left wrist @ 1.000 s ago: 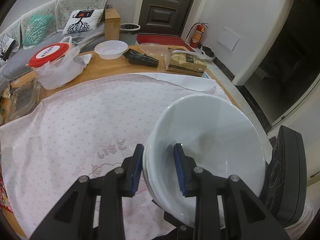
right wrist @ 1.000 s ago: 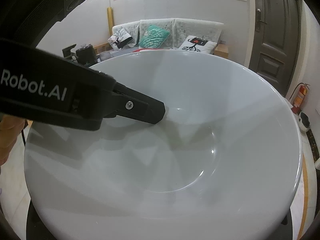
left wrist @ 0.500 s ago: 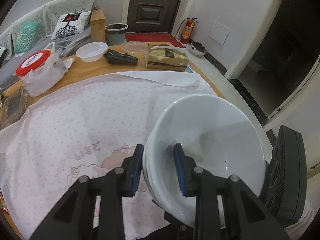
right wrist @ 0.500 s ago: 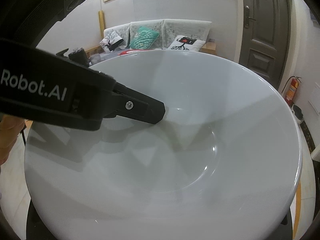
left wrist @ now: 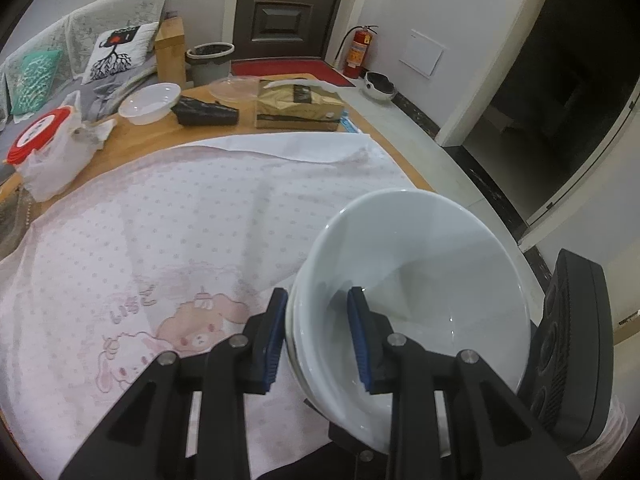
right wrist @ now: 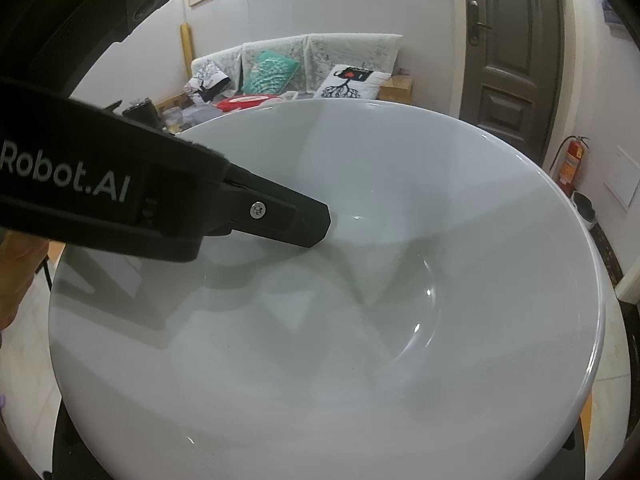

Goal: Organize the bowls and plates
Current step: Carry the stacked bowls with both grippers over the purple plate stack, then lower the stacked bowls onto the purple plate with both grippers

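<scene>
A stack of white bowls [left wrist: 420,280] is tilted above the right edge of the table. My left gripper [left wrist: 318,330] is shut on the stack's near rim, one blue pad inside and one outside. In the right wrist view the top bowl [right wrist: 360,320] fills the frame, and the left gripper's finger [right wrist: 280,220] reaches into it from the left. My right gripper's fingers are hidden under the bowl, so its state cannot be told. Its black body [left wrist: 568,352] shows to the right of the bowls.
A pink dotted cloth [left wrist: 180,232] covers the wooden table [left wrist: 136,140]. At the far edge stand a small white bowl [left wrist: 150,102], a clear plate [left wrist: 236,88], a black packet [left wrist: 206,110], a brown box [left wrist: 298,104] and a red-lidded tub in a bag [left wrist: 48,148].
The bowl stack, held by the left gripper, has shifted a little relative to the table; the far-edge objects sit lower and more central in the left wrist view.
</scene>
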Motion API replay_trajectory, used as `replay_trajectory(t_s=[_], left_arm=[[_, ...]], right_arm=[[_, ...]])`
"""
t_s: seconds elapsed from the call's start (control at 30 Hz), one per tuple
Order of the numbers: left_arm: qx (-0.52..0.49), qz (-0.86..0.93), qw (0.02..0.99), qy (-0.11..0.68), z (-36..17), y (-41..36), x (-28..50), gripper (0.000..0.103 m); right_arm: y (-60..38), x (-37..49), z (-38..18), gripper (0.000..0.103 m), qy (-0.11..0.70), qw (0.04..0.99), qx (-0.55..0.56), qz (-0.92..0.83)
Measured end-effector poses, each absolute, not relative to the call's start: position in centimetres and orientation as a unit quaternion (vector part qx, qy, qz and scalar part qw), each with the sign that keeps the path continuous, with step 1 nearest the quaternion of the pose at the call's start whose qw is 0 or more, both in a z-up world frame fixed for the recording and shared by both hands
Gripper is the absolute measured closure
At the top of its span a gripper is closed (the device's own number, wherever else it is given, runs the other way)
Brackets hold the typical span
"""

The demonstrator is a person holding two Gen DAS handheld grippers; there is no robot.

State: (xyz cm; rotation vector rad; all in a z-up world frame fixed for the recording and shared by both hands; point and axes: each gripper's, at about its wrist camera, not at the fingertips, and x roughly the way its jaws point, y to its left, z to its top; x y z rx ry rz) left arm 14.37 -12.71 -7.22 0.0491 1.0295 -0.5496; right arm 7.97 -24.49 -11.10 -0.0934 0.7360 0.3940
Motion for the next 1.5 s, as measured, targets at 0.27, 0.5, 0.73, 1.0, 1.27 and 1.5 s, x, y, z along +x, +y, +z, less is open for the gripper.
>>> replay_trajectory(t_s=[0.27,0.5,0.73,1.0,1.27,1.5], left_arm=[[0.027,-0.272,0.826,0.493,-8.2,-15.3,14.3,0.077],[0.026,-0.284,0.818,0.5,-9.6,-17.0,14.6,0.077],[0.02,-0.291,0.81,0.509,-11.0,-18.1,15.0,0.077],[0.012,-0.299,0.802,0.517,-12.5,-18.9,15.4,0.077],[0.011,-0.304,0.795,0.525,-13.6,-19.3,15.9,0.077],[0.011,-0.303,0.79,0.532,-14.5,-18.8,16.2,0.077]], right_arm=[[-26.6,7.7,-11.8,0.001,0.367,0.912,-0.04,0.177],[-27.8,7.9,-12.8,0.001,0.378,0.91,-0.036,0.167],[-29.2,7.9,-13.8,0.001,0.391,0.906,-0.038,0.159],[-30.3,8.7,-14.8,0.001,0.408,0.9,-0.034,0.152],[-30.7,10.1,-15.6,0.001,0.423,0.893,-0.03,0.149],[-30.6,10.4,-16.6,0.001,0.432,0.888,-0.03,0.154]])
